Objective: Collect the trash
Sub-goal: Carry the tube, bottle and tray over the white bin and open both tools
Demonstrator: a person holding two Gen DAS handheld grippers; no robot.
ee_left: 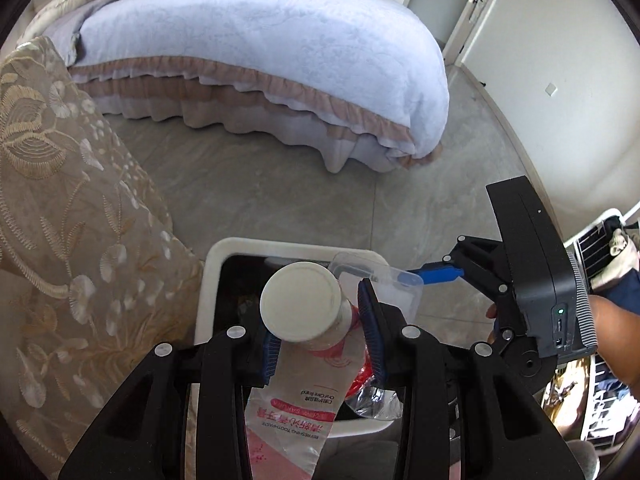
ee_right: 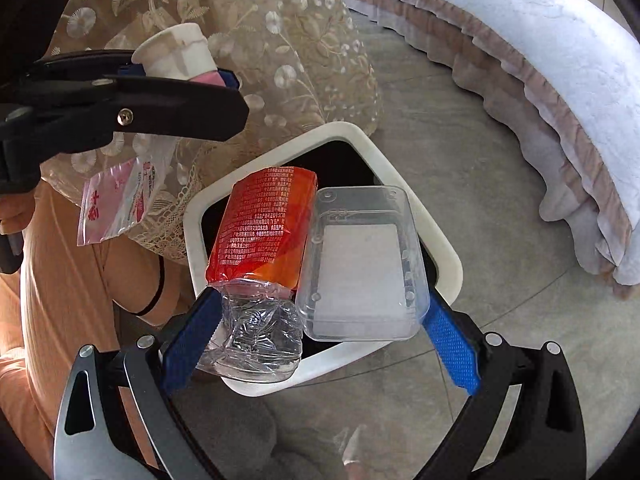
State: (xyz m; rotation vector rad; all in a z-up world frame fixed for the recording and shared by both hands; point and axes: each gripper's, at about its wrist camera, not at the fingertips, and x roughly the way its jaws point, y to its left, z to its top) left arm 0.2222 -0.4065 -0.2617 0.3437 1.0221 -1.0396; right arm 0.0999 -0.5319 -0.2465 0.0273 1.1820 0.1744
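Over the bin we hold trash in both grippers: left gripper, fingers clamped on a toothpaste tube (cap up); right gripper, fingers wide around a crushed bottle and clear box.

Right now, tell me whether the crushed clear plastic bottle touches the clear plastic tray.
Touching: the right wrist view shows the bottle pressed against the tray, no gap.
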